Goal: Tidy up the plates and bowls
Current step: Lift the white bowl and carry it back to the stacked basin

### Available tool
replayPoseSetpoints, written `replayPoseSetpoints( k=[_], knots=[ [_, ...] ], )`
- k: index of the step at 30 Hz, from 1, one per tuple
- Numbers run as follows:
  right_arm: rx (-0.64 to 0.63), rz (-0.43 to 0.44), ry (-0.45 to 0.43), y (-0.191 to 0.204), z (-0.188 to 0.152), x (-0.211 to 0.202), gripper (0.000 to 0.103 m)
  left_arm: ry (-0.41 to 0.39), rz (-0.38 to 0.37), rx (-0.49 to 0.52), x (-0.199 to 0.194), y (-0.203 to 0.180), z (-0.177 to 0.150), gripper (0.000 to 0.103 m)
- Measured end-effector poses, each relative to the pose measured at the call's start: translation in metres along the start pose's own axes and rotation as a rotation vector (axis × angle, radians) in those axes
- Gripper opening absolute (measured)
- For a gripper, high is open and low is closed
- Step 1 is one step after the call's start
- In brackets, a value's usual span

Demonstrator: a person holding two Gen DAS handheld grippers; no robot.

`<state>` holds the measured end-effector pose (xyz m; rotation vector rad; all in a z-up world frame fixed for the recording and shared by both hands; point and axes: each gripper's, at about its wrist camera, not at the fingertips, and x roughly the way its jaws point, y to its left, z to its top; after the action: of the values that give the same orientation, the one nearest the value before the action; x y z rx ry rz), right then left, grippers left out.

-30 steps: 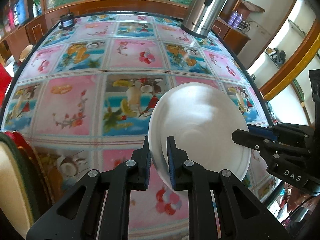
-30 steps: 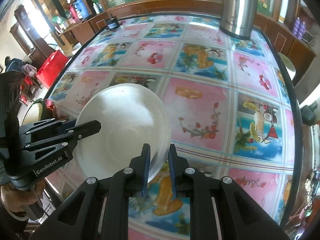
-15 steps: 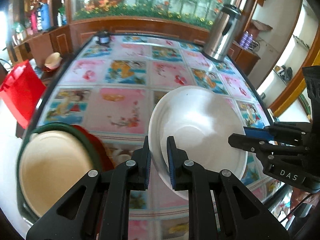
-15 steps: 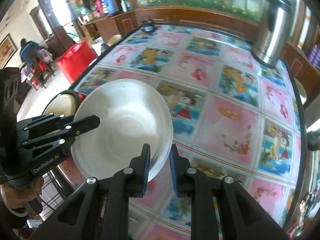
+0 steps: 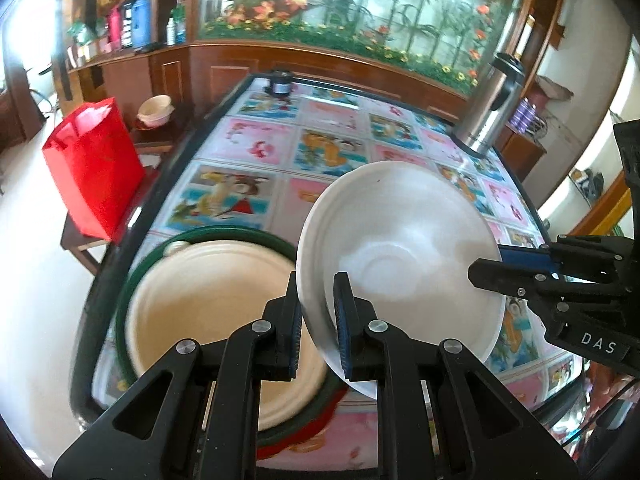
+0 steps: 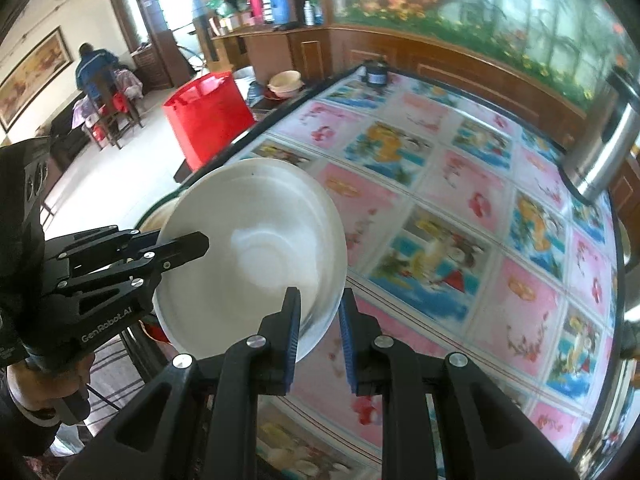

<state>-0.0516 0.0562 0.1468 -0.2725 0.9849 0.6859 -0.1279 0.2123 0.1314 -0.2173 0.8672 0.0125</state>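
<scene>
Since it's wide & shallow, the white bowl (image 5: pixel 404 252) is pinched at opposite rims by left gripper (image 5: pixel 318 328) & right gripper (image 6: pixel 318 338) – kept level above the stack (image 5: pixel 208 300), prob. its destination.

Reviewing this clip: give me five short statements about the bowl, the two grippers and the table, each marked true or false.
1. Both grippers grip the white bowl by its rim. True: the left gripper and the right gripper clamp opposite edges.
2. The white bowl sits flat on the table. False: it is held tilted in the air.
3. A cream plate with a green rim beneath it lies to the left of the bowl in the left wrist view. True.
4. The steel flask lies on its side. False: it stands upright at the far right of the table.
5. The red bag stands on the table. False: it stands beside it, off the edge.
</scene>
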Motion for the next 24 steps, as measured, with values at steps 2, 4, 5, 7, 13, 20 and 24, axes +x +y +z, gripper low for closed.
replayPoseSetpoints(
  k=[2,4,5,7,13,20,24],
  knots=[
    [-0.016,0.009,0.003,0.009,0.005,0.003,0.020,-0.004,0.013,-0.013,-0.004,0.012,-0.001,0.014],
    [-0.034,0.014,0.006,0.019,0.009,0.008,0.020,-0.003,0.020,-0.026,-0.005,0.020,-0.003,0.014],
    [-0.042,0.016,0.010,0.023,0.011,0.011,0.020,-0.001,0.023,-0.038,-0.006,0.027,-0.004,0.014],
    [-0.056,0.023,0.018,0.031,0.014,0.017,0.020,0.000,0.027,-0.057,-0.007,0.038,-0.007,0.014],
    [-0.100,0.036,0.044,0.053,0.023,0.033,0.020,0.004,0.042,-0.100,-0.008,0.063,-0.013,0.014],
    [-0.128,0.036,0.067,0.070,0.029,0.047,0.020,0.013,0.046,-0.129,-0.004,0.078,-0.018,0.014],
    [-0.127,0.041,0.073,0.072,0.028,0.051,0.020,0.021,0.047,-0.132,-0.001,0.082,-0.020,0.014]
  ],
)
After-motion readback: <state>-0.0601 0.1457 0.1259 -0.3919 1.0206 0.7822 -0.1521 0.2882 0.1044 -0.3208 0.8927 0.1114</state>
